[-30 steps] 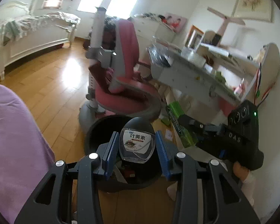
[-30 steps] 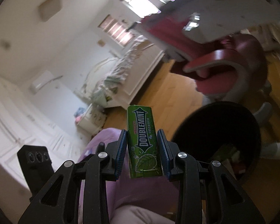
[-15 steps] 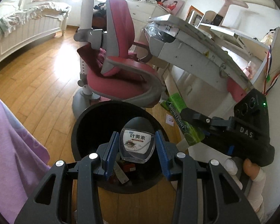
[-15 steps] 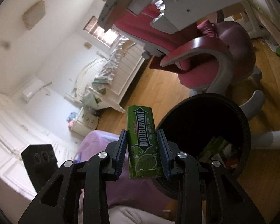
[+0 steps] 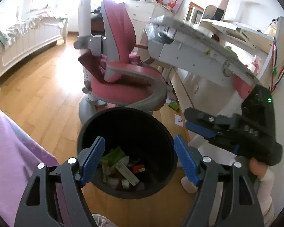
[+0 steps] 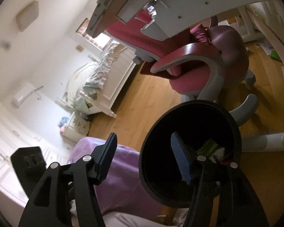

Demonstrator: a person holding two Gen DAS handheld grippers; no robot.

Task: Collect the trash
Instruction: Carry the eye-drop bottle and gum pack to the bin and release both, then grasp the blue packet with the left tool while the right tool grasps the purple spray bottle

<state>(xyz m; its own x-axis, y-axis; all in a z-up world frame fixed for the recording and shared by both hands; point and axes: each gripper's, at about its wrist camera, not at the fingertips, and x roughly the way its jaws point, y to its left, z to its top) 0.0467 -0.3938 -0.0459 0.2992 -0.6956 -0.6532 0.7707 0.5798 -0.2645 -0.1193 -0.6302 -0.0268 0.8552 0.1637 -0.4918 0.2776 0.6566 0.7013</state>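
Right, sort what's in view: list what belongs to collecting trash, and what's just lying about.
Job:
black trash bin
wrappers inside the bin
left gripper, jaws just opened, empty
right gripper, jaws just opened, empty

Lying about:
pink chair
desk
bed

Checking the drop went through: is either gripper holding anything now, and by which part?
Nothing is held. The left gripper and right gripper, jaws just opened, stand empty above the round black plastic bin.

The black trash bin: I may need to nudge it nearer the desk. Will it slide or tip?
The black trash bin would probably slide: it stands on smooth wood floor. It looks light, holding only a shallow layer of wrappers, so a push at the rim might tip it; a low push seems safer.
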